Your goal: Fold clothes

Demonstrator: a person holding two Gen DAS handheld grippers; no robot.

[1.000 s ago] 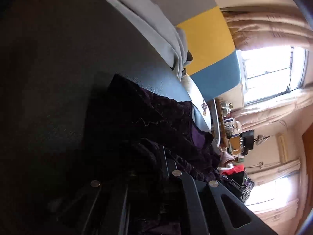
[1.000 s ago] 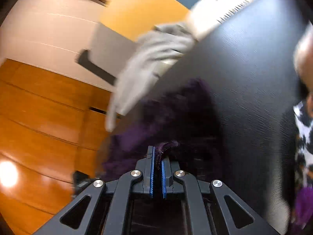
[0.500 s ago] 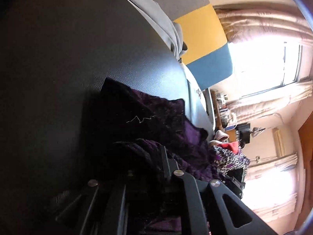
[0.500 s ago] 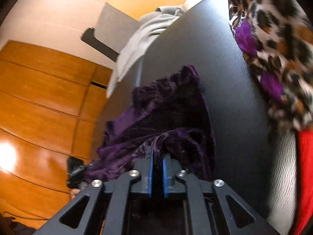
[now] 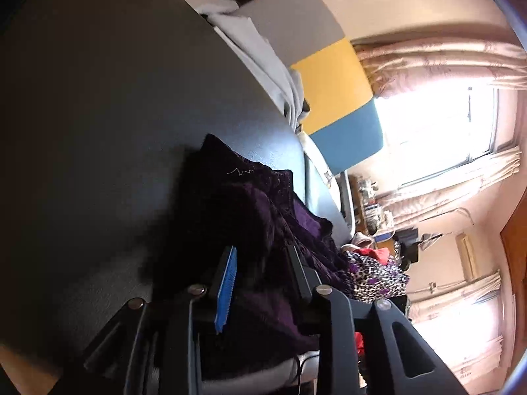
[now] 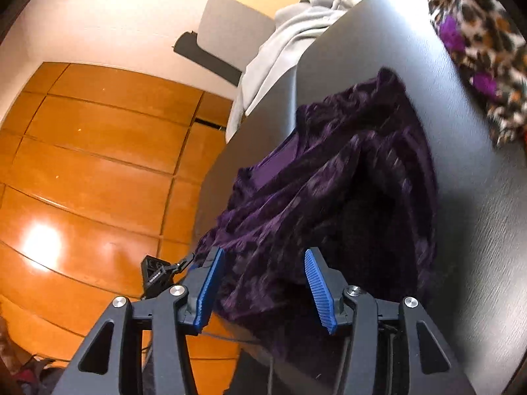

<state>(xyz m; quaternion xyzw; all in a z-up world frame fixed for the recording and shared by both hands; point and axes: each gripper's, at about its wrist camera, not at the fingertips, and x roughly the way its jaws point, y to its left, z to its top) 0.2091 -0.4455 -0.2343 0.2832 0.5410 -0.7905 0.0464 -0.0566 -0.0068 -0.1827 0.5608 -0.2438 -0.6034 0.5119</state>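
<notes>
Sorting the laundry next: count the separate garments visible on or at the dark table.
3. The purple velvet garment lies bunched at the table's near edge, the grey garment hangs over the far edge, and the leopard-print garment lies on the right side. Others may be hidden.

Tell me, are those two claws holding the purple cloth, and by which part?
Neither: left gripper and right gripper have just been opening; the purple garment lies loose between them.

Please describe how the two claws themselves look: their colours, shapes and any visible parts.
Both look alike. The right claw has black angular arms with triangular cut-outs, round silver screws and ribbed blue pads on the inner faces. The left claw shows the same black frame, silver screws and one blue pad.
</notes>
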